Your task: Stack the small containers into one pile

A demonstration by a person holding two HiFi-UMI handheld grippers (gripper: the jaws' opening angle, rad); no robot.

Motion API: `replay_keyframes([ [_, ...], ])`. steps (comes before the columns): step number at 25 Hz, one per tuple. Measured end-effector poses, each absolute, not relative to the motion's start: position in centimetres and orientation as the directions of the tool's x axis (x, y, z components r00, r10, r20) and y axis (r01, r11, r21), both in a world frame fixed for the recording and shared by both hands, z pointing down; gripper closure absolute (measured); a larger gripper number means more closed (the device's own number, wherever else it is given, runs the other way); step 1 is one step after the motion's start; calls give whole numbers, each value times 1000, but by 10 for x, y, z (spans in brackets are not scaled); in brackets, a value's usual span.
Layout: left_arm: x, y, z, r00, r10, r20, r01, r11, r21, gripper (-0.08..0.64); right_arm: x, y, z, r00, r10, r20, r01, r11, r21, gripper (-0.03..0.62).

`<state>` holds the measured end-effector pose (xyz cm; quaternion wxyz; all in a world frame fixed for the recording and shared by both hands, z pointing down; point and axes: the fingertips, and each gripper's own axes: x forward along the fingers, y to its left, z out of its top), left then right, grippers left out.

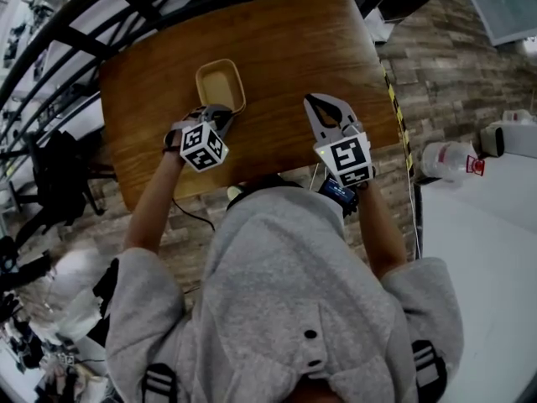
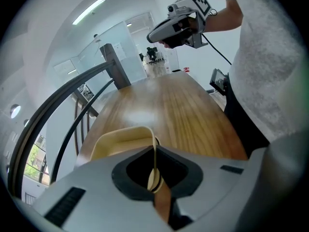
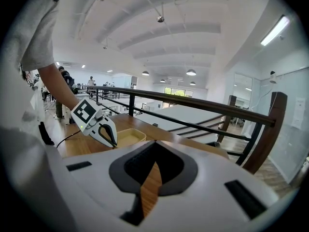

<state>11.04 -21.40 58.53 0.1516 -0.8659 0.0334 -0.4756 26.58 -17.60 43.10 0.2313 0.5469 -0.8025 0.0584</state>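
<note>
That shallow tan container (image 1: 220, 83) with rounded corners is sitting open-side up on the wooden table (image 1: 285, 53), its near rim being pinched by the left gripper (image 1: 221, 116).

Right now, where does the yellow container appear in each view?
Head view: container at upper middle, its near rim in the left gripper.
Left gripper view: container low centre, rim pinched between the jaws.
Right gripper view: container left of centre, beside the left gripper.
Shared landmark: the wooden table.

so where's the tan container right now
In the head view the tan container sits left of centre on the wooden table, near rim pinched by the left gripper.
</note>
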Motion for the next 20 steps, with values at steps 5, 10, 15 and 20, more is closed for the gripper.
replay_keyframes([
  [5, 108, -221, 596, 526, -186, 830, 48, -968, -248, 532, 265, -188, 432, -313, -847, 430, -899, 410, 155, 577],
  [10, 117, -221, 600, 530, -126, 839, -46, -992, -120, 398, 278, -189, 435, -320, -843, 433, -896, 417, 150, 577],
  [15, 117, -212, 598, 544, -86, 835, -99, -994, -37, 325, 282, -181, 437, -324, -840, 435, -902, 413, 126, 577],
  [20, 103, -219, 580, 612, -149, 777, -205, -978, -26, 307, 268, -182, 440, -330, -841, 429, -901, 416, 123, 577],
])
